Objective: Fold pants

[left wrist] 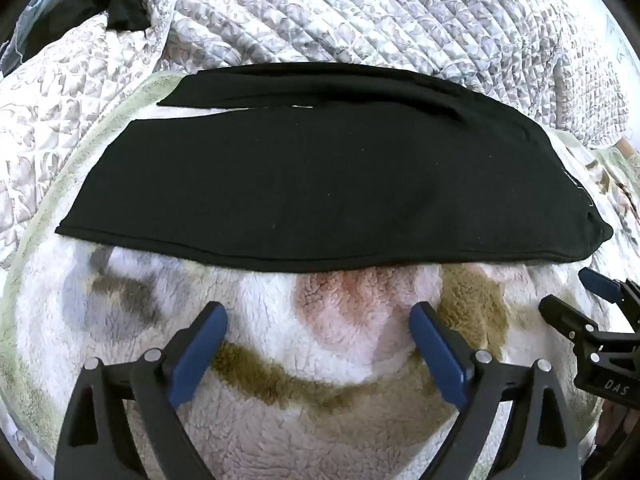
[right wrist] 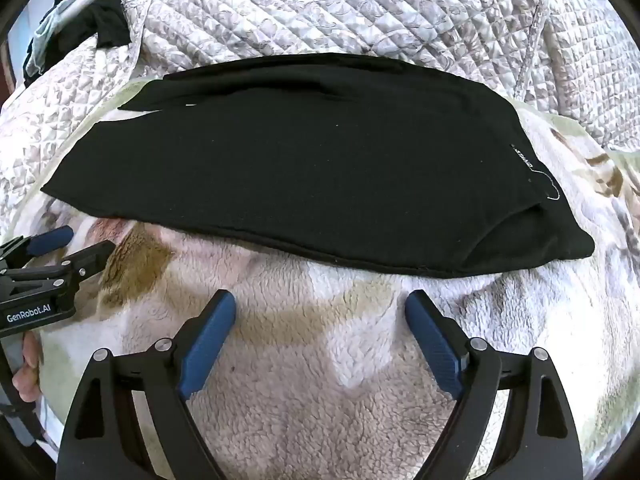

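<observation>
Your black pants [left wrist: 320,184] lie flat across a fleecy blanket [left wrist: 320,360], legs running off to the left and the waistband with its small white-lettered label [right wrist: 522,156] at the right; a narrower strip of the same dark cloth shows along the far edge, parted from the near leg by a sliver of blanket. The blanket is white pile blotched with tan, grey and pink patches and edged in pale green. Behind it a quilted bedspread [left wrist: 360,12] in grey-and-white floral print rises in soft folds and fills the background. At the far upper left, another dark garment [left wrist: 116,0] is bunched on the quilt beside something pale blue, too blurred to name. Your left gripper [left wrist: 318,332] hovers above the bare blanket just short of the pants' near hem, its blue-padded fingers spread wide and holding nothing. Your right gripper [right wrist: 320,320] sits beside it over the fleece in the same released pose, jaws apart and empty, facing the waistband end. Neither tool touches the pants.
</observation>
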Demonstrator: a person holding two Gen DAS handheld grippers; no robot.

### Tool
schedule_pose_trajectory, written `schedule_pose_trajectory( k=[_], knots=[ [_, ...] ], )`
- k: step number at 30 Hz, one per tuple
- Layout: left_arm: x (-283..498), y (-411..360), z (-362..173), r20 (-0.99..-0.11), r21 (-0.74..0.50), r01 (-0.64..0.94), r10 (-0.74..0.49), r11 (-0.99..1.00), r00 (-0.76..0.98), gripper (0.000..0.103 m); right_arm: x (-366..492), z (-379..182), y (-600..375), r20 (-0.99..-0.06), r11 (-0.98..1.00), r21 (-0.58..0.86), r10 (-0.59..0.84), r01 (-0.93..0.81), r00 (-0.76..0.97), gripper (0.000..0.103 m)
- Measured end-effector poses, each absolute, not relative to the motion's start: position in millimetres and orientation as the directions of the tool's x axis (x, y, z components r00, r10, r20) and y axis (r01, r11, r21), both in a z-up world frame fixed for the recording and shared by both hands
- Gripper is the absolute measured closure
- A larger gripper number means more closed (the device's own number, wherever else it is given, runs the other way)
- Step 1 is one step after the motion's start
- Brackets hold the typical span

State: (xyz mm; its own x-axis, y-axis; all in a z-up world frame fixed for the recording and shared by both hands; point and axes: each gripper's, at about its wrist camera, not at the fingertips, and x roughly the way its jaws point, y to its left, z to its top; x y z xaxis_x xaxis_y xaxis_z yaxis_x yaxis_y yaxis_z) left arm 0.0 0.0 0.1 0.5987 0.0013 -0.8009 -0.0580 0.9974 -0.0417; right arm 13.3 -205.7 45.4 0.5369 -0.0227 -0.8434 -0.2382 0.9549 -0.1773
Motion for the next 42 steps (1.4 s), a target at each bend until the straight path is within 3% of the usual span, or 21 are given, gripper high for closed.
schedule_pose_trajectory(
  k=[42],
  knots=[
    [0.8,-1.6,0.5,-0.802,-0.035,-0.038,-0.006,0.999,0.598,0.007,11.7,45.2,-204.5,-0.83,0.951,-0.193,-0.028,-0.24,0.558,0.015]
  ],
)
